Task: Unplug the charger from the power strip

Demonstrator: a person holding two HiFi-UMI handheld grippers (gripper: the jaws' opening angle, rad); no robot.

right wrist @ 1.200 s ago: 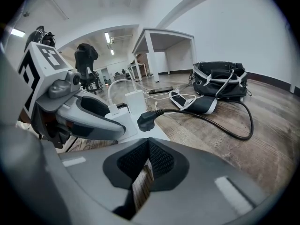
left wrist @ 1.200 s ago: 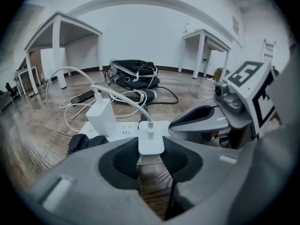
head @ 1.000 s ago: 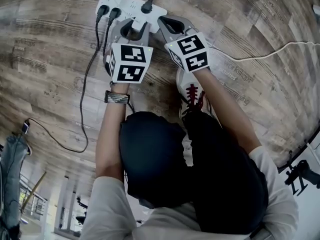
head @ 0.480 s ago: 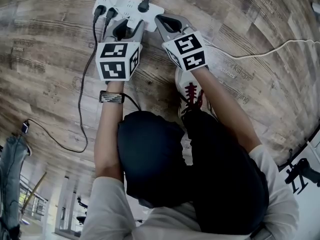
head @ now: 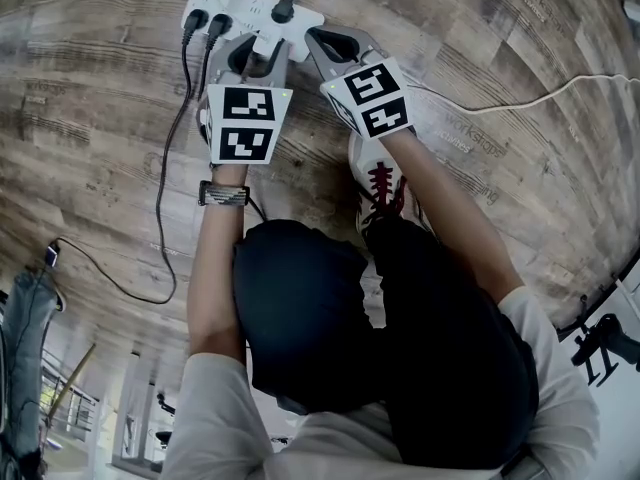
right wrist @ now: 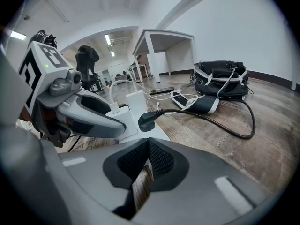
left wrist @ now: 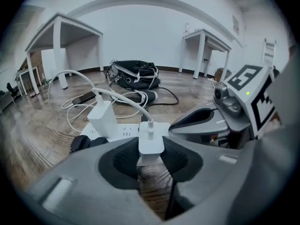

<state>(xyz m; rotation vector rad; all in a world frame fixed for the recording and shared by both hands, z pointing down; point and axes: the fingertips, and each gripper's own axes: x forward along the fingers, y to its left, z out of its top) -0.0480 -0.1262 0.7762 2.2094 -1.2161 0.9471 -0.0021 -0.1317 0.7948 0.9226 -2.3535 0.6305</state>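
Observation:
A white power strip [head: 235, 6] lies on the wooden floor at the top of the head view. At its near end stands a small white charger [left wrist: 151, 142] with a white cable, still seated on the strip [left wrist: 123, 132]. My left gripper [left wrist: 151, 150] is shut on this charger, both pads pressing its sides, and its jaws have just closed a little further on it. My right gripper [right wrist: 148, 146] is shut on nothing, its tips over the strip's end [right wrist: 154, 128] beside a black plug [right wrist: 146, 122]. In the head view the left gripper [head: 258, 53] and right gripper [head: 313, 36] sit side by side.
A taller white charger [left wrist: 103, 118] and two black plugs [head: 205, 23] also sit in the strip. A black cord [right wrist: 225, 125] runs off to the right. A white cable [head: 520, 98] crosses the floor. The person's shoe [head: 380, 183] is just behind the grippers. A black bag [left wrist: 136, 71] lies further off.
The left gripper's marker cube has rocked slightly from side to side. Both grippers stay at the strip's end, and the charger remains between the left jaws.

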